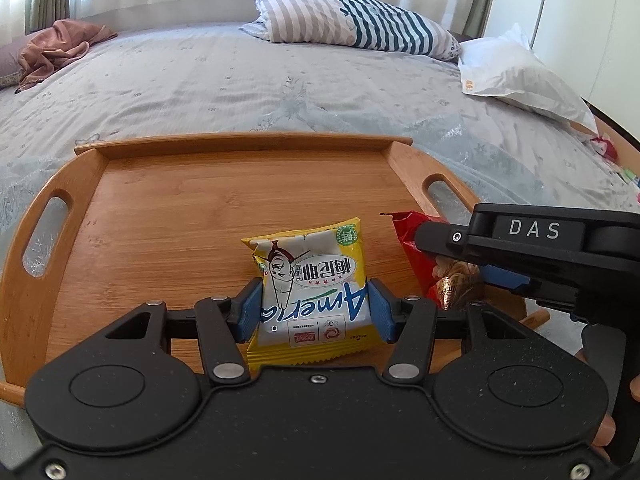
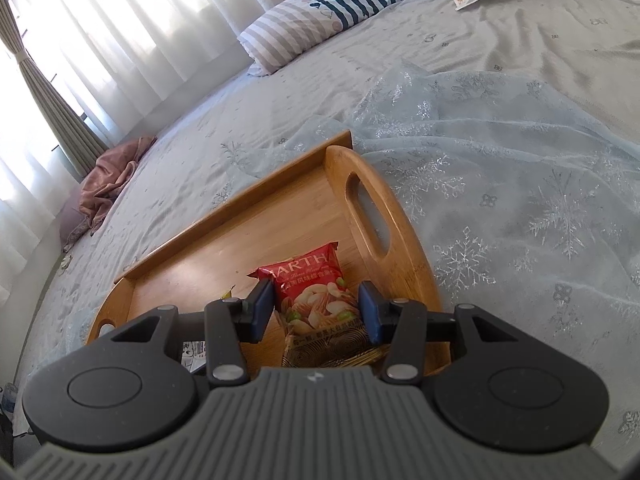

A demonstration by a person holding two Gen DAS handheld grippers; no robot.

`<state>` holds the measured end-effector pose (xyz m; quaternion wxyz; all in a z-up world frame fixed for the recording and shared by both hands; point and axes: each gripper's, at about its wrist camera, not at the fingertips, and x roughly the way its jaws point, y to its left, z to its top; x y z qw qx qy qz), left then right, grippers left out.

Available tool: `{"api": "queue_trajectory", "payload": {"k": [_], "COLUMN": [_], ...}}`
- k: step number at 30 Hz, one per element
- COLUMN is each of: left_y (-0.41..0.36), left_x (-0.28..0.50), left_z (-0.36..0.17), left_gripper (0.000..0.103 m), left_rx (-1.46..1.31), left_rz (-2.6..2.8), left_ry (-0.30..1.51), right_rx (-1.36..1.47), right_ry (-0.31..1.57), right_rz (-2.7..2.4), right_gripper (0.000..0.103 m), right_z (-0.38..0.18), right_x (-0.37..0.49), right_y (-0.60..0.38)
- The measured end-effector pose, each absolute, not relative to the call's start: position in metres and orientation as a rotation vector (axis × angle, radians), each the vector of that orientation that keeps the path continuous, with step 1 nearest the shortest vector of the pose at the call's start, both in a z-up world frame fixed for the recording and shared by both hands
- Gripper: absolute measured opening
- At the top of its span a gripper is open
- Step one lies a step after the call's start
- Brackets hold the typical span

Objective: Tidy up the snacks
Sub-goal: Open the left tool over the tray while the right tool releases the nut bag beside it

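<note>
In the left wrist view, the left gripper (image 1: 314, 312) has its jaws clamped on the sides of a yellow and white snack packet (image 1: 310, 292), which stands upright over the near part of a wooden tray (image 1: 180, 216). The tray lies on a bed (image 1: 240, 80) covered with a pale grey sheet. To the right, the right gripper (image 1: 460, 258) reaches in from the side and grips a red snack packet (image 1: 416, 248) just beside the yellow one. At the far side of the bed lie a striped pillow (image 1: 360, 20), a white plastic bag (image 1: 516, 72) and a crumpled brown cloth (image 1: 60, 48). In the right wrist view, the right gripper (image 2: 316, 312) has its jaws pressed against both sides of the red snack packet (image 2: 316, 292), printed with nuts, which is held over the right end of the tray (image 2: 416, 248), near its cut-out handle. A sheer fabric with silver snowflakes (image 2: 520, 200) spreads over the bed (image 2: 540, 48) beside the tray. The striped pillow (image 2: 332, 4) lies below white curtains (image 2: 120, 20).
</note>
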<state>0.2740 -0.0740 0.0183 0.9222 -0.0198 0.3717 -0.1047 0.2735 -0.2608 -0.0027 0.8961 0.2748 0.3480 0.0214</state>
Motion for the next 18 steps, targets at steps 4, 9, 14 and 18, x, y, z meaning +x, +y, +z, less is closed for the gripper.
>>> {"api": "queue_trajectory", "payload": {"k": [4, 9, 14, 18], "left_y": [-0.075, -0.070, -0.058, -0.046], "left_x": [0.272, 0.262, 0.244, 0.223], "left_z": [0.021, 0.031, 0.046, 0.058], "left_gripper": [0.059, 0.083, 0.092, 0.099], "left_rx": [-0.029, -0.010, -0.012, -0.025], "left_rz": [-0.210, -0.208, -0.211, -0.228], "left_ry": [0.758, 0.734, 0.703, 0.680], "right_rx": [0.585, 0.595, 0.574, 0.528], "right_ry": [0.722, 0.706, 0.686, 0.671], "right_rz": [0.068, 0.096, 0.117, 0.149], "right_gripper": [0.058, 0.070, 0.073, 0.077], "right_z": [-0.001, 0.003, 0.011, 0.018], "right_x": [0.272, 0.267, 0.257, 0.244], "right_y": [-0.262, -0.265, -0.267, -0.267]}}
